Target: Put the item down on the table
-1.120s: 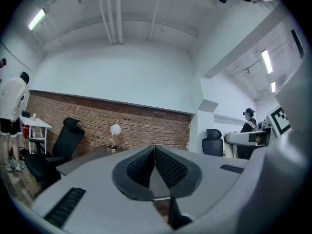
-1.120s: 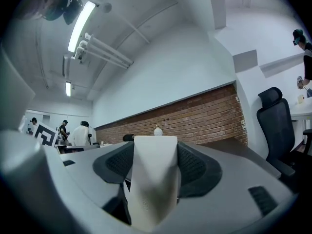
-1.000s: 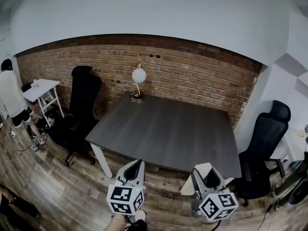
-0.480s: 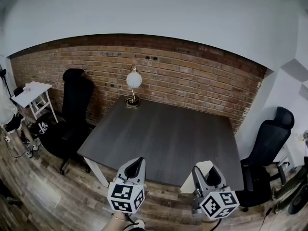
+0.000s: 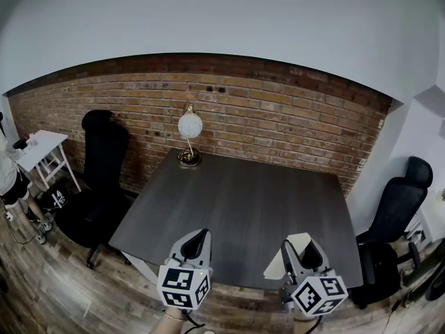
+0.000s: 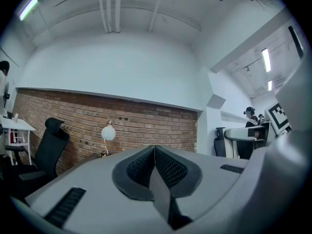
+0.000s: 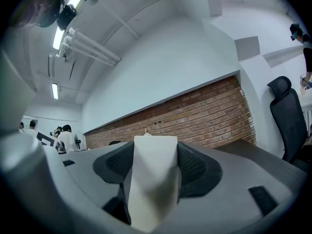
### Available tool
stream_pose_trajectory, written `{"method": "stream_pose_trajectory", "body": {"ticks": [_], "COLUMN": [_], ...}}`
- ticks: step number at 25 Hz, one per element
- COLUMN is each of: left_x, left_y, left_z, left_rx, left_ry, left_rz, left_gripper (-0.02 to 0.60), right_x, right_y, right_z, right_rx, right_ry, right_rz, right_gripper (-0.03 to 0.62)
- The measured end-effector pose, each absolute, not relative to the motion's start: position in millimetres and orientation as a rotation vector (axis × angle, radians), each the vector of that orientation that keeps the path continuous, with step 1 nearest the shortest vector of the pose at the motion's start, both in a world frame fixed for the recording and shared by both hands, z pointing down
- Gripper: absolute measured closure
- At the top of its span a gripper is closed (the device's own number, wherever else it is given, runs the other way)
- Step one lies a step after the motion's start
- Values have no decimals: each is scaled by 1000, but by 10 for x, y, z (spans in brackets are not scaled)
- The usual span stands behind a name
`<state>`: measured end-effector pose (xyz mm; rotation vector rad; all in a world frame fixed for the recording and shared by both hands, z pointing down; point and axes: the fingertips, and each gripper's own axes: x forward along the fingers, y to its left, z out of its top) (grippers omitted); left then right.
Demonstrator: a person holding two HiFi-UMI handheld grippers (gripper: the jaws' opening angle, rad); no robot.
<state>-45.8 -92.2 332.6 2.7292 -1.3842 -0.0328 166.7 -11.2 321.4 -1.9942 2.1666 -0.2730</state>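
Observation:
A dark grey table (image 5: 243, 200) stands against the brick wall, ahead of both grippers. My right gripper (image 5: 299, 248) hovers over the table's near right edge, shut on a pale white flat item (image 5: 281, 261) that sticks out to its left. In the right gripper view the white item (image 7: 152, 179) fills the gap between the dark pads (image 7: 197, 168) of the right gripper (image 7: 155, 147). My left gripper (image 5: 199, 235) hangs at the table's near edge, shut with nothing in it. In its own view the left gripper (image 6: 155, 151) has its pads (image 6: 170, 169) pressed together.
A white globe lamp (image 5: 189, 126) stands on the table's far left corner. One black office chair (image 5: 97, 179) is at the table's left, another (image 5: 400, 200) at its right. A small white side table (image 5: 38, 148) and a person (image 5: 7, 176) are at the far left.
The head view has swung and moved in: the table sits larger and more centred, and the person at the left has slid toward the edge. Both grippers hold the same pose.

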Motion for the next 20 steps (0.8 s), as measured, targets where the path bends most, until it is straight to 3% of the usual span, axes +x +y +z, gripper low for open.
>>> {"method": "stream_pose_trajectory", "body": {"ticks": [20], "left_x": [-297], "left_y": [-1566], "left_z": [3593], "left_rx": [2720], "left_ry": [-1274], "left_rz": [13], "left_gripper": [561], "right_x": [1807], "right_y": [-576], "right_z": [3387], "right_rx": [-2127], "right_ry": [2104], "right_rz": [-346], "right_gripper": [298]}}
